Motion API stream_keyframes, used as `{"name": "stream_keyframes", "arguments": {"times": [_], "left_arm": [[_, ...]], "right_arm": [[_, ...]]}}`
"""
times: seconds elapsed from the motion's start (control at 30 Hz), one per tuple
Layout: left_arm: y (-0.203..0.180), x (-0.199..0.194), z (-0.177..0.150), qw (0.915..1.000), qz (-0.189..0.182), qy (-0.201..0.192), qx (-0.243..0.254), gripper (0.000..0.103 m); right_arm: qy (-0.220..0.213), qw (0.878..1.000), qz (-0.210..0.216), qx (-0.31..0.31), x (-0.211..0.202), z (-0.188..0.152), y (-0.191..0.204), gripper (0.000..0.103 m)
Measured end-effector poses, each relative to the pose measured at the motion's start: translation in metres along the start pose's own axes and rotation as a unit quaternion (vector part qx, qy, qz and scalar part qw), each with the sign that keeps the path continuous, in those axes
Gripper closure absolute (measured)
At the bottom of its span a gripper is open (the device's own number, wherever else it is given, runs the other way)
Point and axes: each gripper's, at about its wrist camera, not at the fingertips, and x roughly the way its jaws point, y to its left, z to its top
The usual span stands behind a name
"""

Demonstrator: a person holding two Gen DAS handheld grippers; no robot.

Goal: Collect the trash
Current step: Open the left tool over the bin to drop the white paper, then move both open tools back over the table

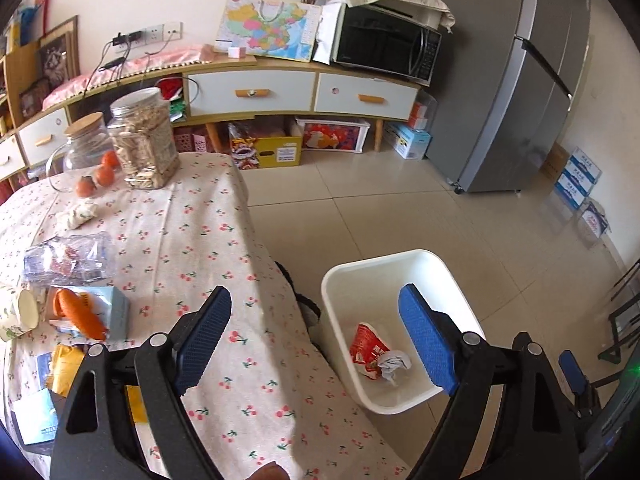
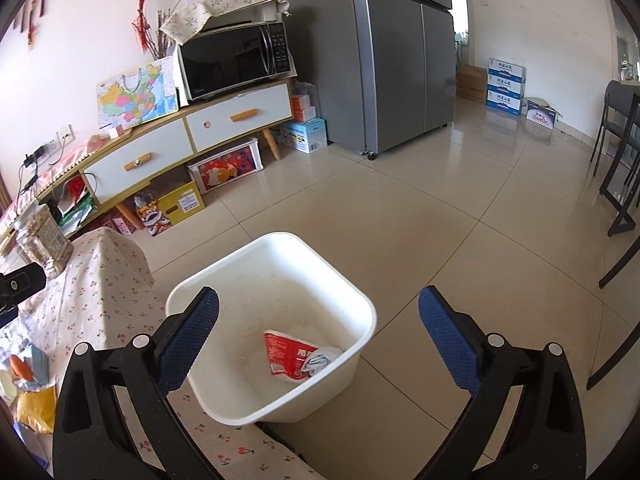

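Note:
A white bin (image 1: 448, 280) stands on the floor beside the table and holds a red wrapper (image 1: 366, 350) and a crumpled grey tissue (image 1: 394, 362). It also shows in the right wrist view (image 2: 224, 276), with the red wrapper (image 2: 286, 354) and tissue (image 2: 320, 360) inside. My left gripper (image 1: 314, 338) is open and empty, above the table edge and the bin. My right gripper (image 2: 318, 340) is open and empty, over the bin. On the table lie a crumpled clear plastic bag (image 1: 66, 258), a crumpled tissue (image 1: 82, 214), an orange wrapper on a light blue box (image 1: 78, 314) and a yellow packet (image 1: 66, 366).
The table has a cherry-print cloth (image 1: 208, 232). On it stand a snack jar (image 1: 144, 140), a glass jar with a wooden lid (image 1: 84, 144), tangerines (image 1: 100, 176) and a paper cup (image 1: 20, 314). A cabinet with microwave (image 2: 236, 60) and a fridge (image 2: 384, 48) stand behind. Black chairs (image 2: 620, 184) are at the right.

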Motion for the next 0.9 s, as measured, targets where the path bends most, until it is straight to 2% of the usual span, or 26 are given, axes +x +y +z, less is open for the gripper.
{"name": "stream_keyframes", "arguments": {"times": [0.13,0.23,0.47,0.9], "left_arm": [[0.034,-0.023,-0.005,0.9989,0.036,-0.020,-0.022,0.019],[0.060,-0.036,-0.011,0.9972,0.063,-0.025,-0.033,0.015],[0.122,-0.066,-0.035,0.9900,0.119,-0.030,-0.068,0.015],[0.202,-0.100,-0.071,0.9768,0.172,-0.023,-0.125,0.015]], "right_arm": [[-0.001,0.999,0.030,-0.028,-0.014,-0.007,0.033,0.007],[-0.012,0.998,0.049,-0.046,-0.028,-0.014,0.057,0.007],[-0.018,0.991,0.100,-0.081,-0.056,-0.031,0.111,0.007],[-0.012,0.977,0.154,-0.148,-0.087,-0.060,0.190,0.007]]}}
